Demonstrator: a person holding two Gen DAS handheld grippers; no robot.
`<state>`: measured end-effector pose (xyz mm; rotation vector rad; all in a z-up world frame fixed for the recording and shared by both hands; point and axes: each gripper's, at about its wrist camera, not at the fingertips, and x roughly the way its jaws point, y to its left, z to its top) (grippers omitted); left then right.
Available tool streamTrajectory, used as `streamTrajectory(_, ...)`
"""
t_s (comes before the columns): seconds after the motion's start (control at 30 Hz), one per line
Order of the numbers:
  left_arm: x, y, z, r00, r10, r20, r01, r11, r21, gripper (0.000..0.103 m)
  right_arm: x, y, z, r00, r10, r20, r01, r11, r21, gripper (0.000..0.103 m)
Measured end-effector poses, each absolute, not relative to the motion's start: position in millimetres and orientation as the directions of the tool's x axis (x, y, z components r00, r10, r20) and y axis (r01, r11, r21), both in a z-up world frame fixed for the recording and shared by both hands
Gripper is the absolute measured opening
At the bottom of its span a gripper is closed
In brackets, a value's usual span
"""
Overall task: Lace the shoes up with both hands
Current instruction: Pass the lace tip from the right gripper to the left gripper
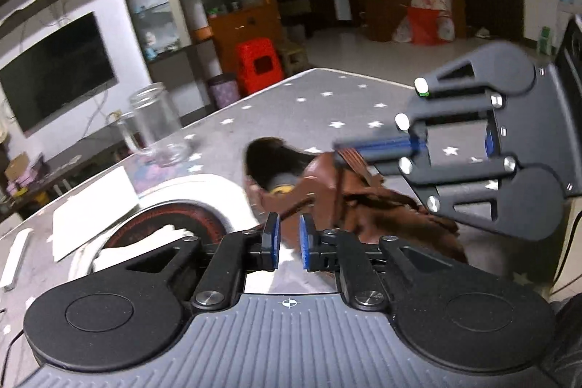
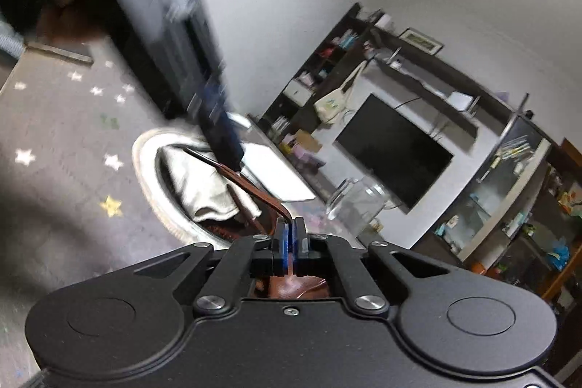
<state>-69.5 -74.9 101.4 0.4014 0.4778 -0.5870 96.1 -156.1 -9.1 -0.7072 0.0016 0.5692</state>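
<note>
Left gripper (image 1: 289,244): jaws stand slightly parted, blue pads facing each other across a narrow gap; nothing is pressed between them in its own view. In the right wrist view the same gripper (image 2: 227,155) appears blurred at 11 o'clock, its tip meeting the far end of the brown lace (image 2: 251,186); whether it grips there cannot be told.

Right gripper (image 2: 290,235): jaws pressed together, pinching the lace, which enters at the fingertips and runs out toward 11 o'clock. From the left wrist view the right gripper (image 1: 340,145) reaches in from 3 o'clock, its closed tips holding the lace (image 1: 358,166) above the shoe.

Brown leather shoe (image 1: 327,202): lies on the grey star-patterned table (image 1: 320,104), just beyond the left gripper, at 12 to 2 o'clock of it, its dark opening turned toward 11 o'clock.

Surroundings: a round white-rimmed tray (image 1: 214,186) holding a pale cloth (image 2: 198,184) sits at 10 o'clock of the left gripper, touching or just beside the shoe. A clear glass jar (image 1: 158,128) stands further out at 10 o'clock.
</note>
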Motion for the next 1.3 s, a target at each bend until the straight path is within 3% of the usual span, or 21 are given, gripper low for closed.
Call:
streamTrajectory(0.2, -68, -97, 99, 0.734, -0.492, -0.469, 0.647, 0.716, 0.261, 0.021, 92, -173, 15, 0.851, 0.5, -0.16, -0.5, 0.679, -0.537, 0.002)
streamTrajectory(0.4, -62, -111, 95, 0.733, -0.526, -0.432, 0.66, 0.703, 0.265, 0.022, 93, -186, 33, 0.84, 0.516, -0.168, -0.528, 0.706, -0.471, 0.002)
streamTrajectory(0.53, -58, -110, 98, 0.743, -0.53, -0.409, 0.649, 0.721, 0.244, 0.01, 92, -192, 38, 0.828, 0.532, -0.177, -0.551, 0.716, -0.429, 0.002)
streamTrajectory(0.73, -62, -108, 98, 0.745, -0.541, -0.39, 0.65, 0.721, 0.24, 0.007, 98, -199, 43, 0.84, 0.515, -0.169, -0.537, 0.747, -0.392, 0.002)
streamTrajectory(1.13, -64, -110, 91, 0.695, -0.546, -0.467, 0.689, 0.693, 0.215, 0.007, 121, -210, 31, 0.843, 0.463, -0.273, -0.531, 0.797, -0.289, 0.002)
streamTrajectory(1.3, -65, -110, 89, 0.69, -0.539, -0.483, 0.696, 0.679, 0.235, 0.007, 114, -214, 32, 0.809, 0.506, -0.299, -0.575, 0.788, -0.221, 0.003)
